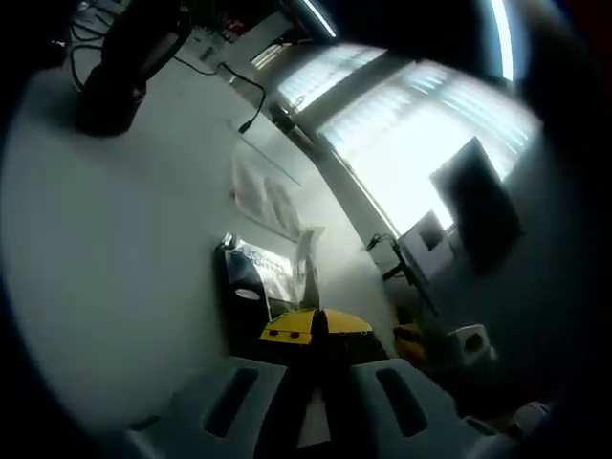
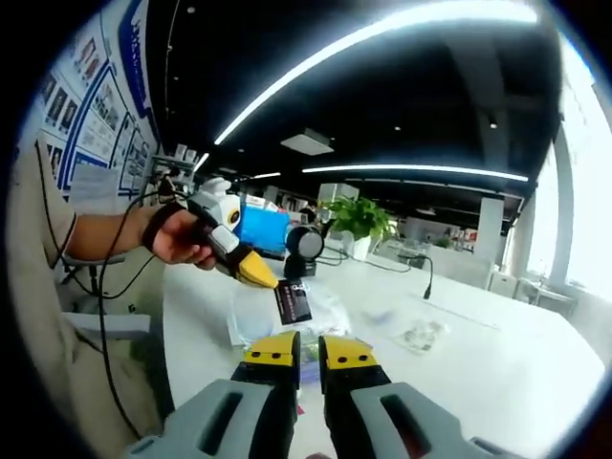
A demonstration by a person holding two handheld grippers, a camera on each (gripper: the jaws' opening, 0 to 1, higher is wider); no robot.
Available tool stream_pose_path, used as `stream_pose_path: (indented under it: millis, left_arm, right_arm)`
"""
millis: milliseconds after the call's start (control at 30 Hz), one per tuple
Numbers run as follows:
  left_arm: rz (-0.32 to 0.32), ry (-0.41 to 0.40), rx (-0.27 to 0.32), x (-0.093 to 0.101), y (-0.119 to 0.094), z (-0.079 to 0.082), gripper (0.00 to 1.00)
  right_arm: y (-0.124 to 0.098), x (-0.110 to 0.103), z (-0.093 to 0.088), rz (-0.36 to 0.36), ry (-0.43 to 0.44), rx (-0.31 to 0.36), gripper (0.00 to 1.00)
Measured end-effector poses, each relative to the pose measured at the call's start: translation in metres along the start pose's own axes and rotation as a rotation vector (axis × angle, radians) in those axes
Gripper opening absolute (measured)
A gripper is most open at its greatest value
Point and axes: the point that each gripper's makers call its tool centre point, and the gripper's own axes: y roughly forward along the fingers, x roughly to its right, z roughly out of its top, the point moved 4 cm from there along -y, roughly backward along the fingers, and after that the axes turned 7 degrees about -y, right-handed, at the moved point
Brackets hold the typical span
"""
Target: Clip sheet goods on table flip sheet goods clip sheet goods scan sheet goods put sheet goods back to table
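Note:
The sheet goods packet point(image 2: 316, 311) is a clear bag with a black header card point(image 2: 292, 301), held up over the white table point(image 2: 497, 373). My right gripper point(image 2: 309, 354) has its yellow-tipped jaws shut on the bag's lower edge. A hand brings my left gripper point(image 2: 256, 273) in from the left, its yellow tip closed on the black card. In the left gripper view my left gripper point(image 1: 317, 330) is shut, with the packet point(image 1: 273, 268) and its black card point(image 1: 241, 277) just beyond the tips.
Another clear packet point(image 2: 416, 335) lies on the table, also seen as a packet point(image 1: 263, 196) in the left gripper view. A black scanner point(image 2: 304, 242) and a blue screen point(image 2: 263, 229) stand behind. A dark stand point(image 1: 115, 76) and a cable point(image 1: 244, 91) sit far off.

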Motion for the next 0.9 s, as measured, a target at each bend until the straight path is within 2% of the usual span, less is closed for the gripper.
stream_pose_path:
  millis: [400,533,733,900]
  left_arm:
    - [0.001,0.002,0.004,0.002,-0.001,-0.002,0.0]
    - [0.002,0.003,0.007,0.007,0.002,-0.009,0.0]
    - [0.002,0.003,0.009,0.018,0.007,-0.027,0.0]
    - [-0.001,0.002,0.01,0.021,0.008,-0.03,0.0]
  right_arm:
    - [0.004,-0.012,0.006,0.047,0.013,0.03,0.06]
    - [0.005,-0.014,0.006,0.057,0.017,0.032,0.06]
    - [0.007,-0.017,0.007,0.07,0.016,0.037,0.07]
    - [0.008,-0.019,0.006,0.079,0.015,0.038,0.08]
